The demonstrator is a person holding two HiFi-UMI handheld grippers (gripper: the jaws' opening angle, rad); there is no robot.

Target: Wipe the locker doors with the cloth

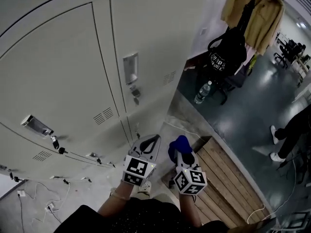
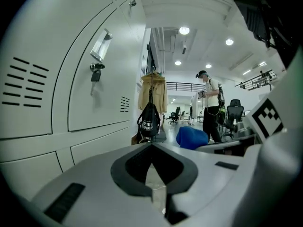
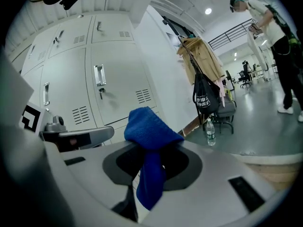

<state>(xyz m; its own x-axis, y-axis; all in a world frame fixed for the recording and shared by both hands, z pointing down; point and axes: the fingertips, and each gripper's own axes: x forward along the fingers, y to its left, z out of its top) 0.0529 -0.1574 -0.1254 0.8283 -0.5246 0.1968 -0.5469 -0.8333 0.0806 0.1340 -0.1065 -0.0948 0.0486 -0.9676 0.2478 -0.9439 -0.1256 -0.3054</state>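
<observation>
Locker doors fill the head view's ten o'clock. Left gripper, at six, has its jaws pressed together, empty. At its three o'clock, right gripper pinches the blue cloth, bunched at twelve above the tips, clear of the doors.

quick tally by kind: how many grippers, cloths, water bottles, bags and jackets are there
grippers: 2, left gripper and right gripper
blue cloth: 1
water bottle: 1
black bag: 1
tan jacket: 1
total: 6
</observation>
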